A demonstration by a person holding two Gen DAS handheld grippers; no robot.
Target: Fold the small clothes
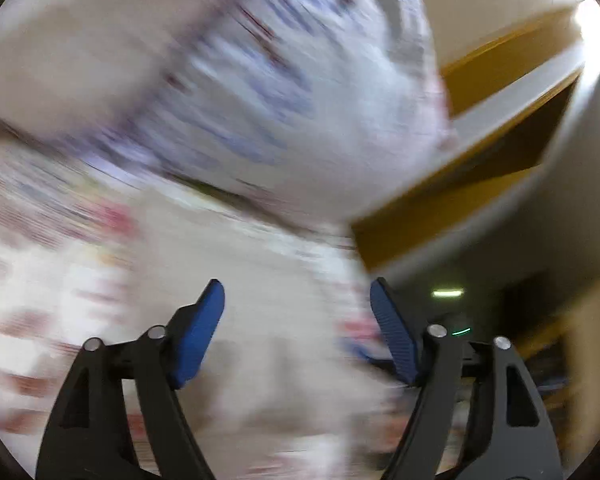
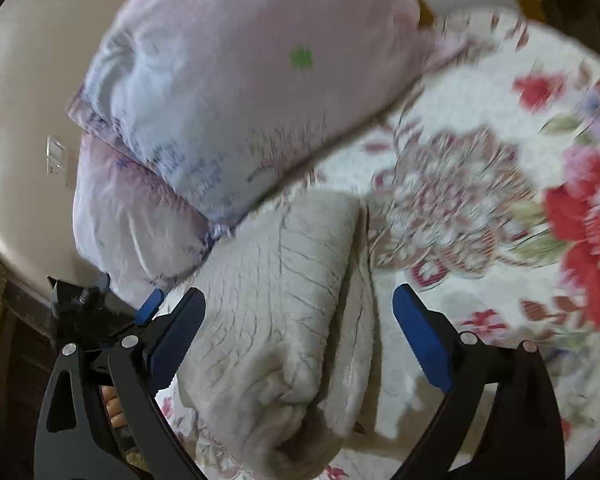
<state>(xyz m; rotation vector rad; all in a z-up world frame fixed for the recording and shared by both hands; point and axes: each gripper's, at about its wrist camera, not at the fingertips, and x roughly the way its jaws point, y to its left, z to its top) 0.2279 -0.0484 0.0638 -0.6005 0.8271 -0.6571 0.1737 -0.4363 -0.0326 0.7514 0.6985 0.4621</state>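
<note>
While my right gripper (image 2: pixel 298 322) hangs with its blue-padded jaws spread wide and gripping nothing, the folded beige ribbed garment (image 2: pixel 276 320) lies between them on the white bedspread with red flowers (image 2: pixel 480 152). My left gripper (image 1: pixel 296 320) gapes empty too over blurred pale cloth. Two pale lilac pillows (image 2: pixel 236 88) lie stacked just beyond the garment.
</note>
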